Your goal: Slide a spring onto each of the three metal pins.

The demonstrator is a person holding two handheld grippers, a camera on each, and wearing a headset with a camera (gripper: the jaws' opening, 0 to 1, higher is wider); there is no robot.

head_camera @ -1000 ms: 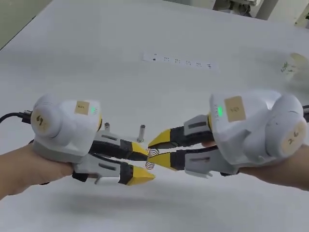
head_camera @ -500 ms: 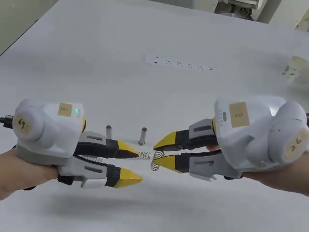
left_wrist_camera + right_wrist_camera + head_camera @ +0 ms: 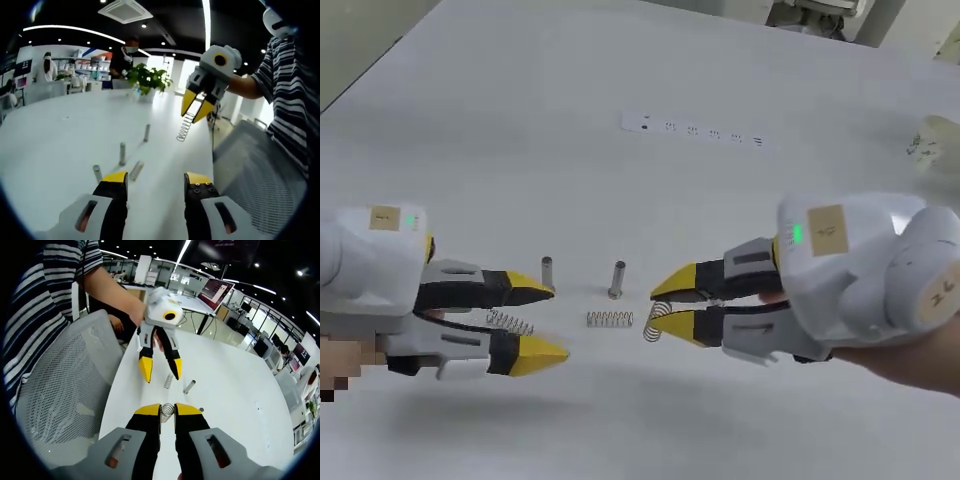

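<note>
Nothing can be read for certain. The small tan square stickers (image 3: 384, 217) on the white housings of the left tongs (image 3: 556, 320) and right tongs (image 3: 654, 314) carry illegible scribbles, as does the round tan sticker (image 3: 942, 290) on the right housing's end. The thin white strip (image 3: 692, 130) on the white desk (image 3: 520, 120) bears dark marks too small to read.

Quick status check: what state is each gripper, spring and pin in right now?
left hand-held gripper: open, empty
right hand-held gripper: shut on a spring
held spring: in the air, on no pin
two loose springs: lying flat
three pins: upright, bare
</note>
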